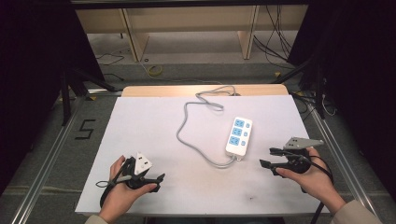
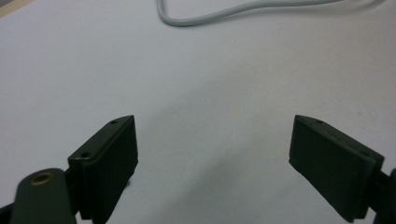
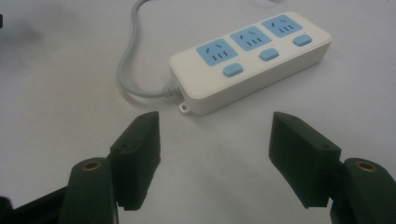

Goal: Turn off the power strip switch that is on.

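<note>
The power strip (image 1: 239, 136) is lying flat on the white table (image 1: 140, 135), right of the middle, its three blue sockets facing up and a blue switch beside each. Going from the left: the left gripper (image 1: 160, 182) is sitting low over the near left part of the table, held in the person's left hand (image 1: 122, 189), its jaws standing wide apart with nothing but bare table between them, as the left gripper view (image 2: 215, 154) is showing. Next, the grey cable (image 1: 184, 133) is running from the strip's near end, curving leftward across the table and looping back towards the far edge. The strip itself is resting apart from both grippers. Farthest right, the right gripper (image 1: 268, 157) is pointing towards the strip's near end from just beside it, gripped by the right hand (image 1: 310, 179). In the right gripper view (image 3: 215, 144) its jaws are spread wide, holding nothing, with the strip (image 3: 250, 60) lying just beyond the tips.
</note>
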Demonstrator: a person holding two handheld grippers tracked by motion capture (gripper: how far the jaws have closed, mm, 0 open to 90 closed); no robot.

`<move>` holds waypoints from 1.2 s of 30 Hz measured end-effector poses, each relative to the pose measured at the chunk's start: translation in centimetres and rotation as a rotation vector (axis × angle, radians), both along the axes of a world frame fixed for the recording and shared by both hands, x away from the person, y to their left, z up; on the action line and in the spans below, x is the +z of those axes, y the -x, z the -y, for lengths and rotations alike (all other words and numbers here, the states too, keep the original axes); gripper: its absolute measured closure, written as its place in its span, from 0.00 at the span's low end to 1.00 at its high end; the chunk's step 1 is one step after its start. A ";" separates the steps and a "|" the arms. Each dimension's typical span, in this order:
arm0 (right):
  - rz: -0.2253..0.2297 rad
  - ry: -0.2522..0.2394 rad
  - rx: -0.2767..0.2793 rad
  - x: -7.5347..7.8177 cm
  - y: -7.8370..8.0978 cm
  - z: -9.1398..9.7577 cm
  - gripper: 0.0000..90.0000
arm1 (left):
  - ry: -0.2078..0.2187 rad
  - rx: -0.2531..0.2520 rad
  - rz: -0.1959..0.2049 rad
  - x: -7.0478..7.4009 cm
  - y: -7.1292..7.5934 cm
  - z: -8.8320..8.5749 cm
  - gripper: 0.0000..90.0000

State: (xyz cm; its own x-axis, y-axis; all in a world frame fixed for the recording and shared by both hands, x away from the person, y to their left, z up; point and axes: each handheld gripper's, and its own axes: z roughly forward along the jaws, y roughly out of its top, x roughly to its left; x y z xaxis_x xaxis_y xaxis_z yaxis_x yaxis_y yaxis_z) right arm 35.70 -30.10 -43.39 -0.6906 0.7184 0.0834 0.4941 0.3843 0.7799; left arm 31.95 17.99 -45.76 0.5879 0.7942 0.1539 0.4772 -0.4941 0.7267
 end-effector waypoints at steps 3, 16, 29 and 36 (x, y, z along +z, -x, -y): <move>0.014 -0.011 -0.007 -0.2 0.6 0.4 0.37 | 0.001 0.001 -0.001 0.0 0.0 0.0 0.17; 0.017 -0.030 0.006 -1.1 2.5 1.3 0.35 | 0.002 -0.001 -0.002 0.0 0.1 0.0 0.17; 0.025 -0.035 0.004 -1.2 2.7 1.6 0.35 | 0.002 -0.004 -0.004 -0.1 0.0 0.1 0.17; 0.030 -0.034 0.003 -1.1 2.7 1.6 0.35 | 0.001 -0.008 -0.004 0.0 -0.1 0.2 0.17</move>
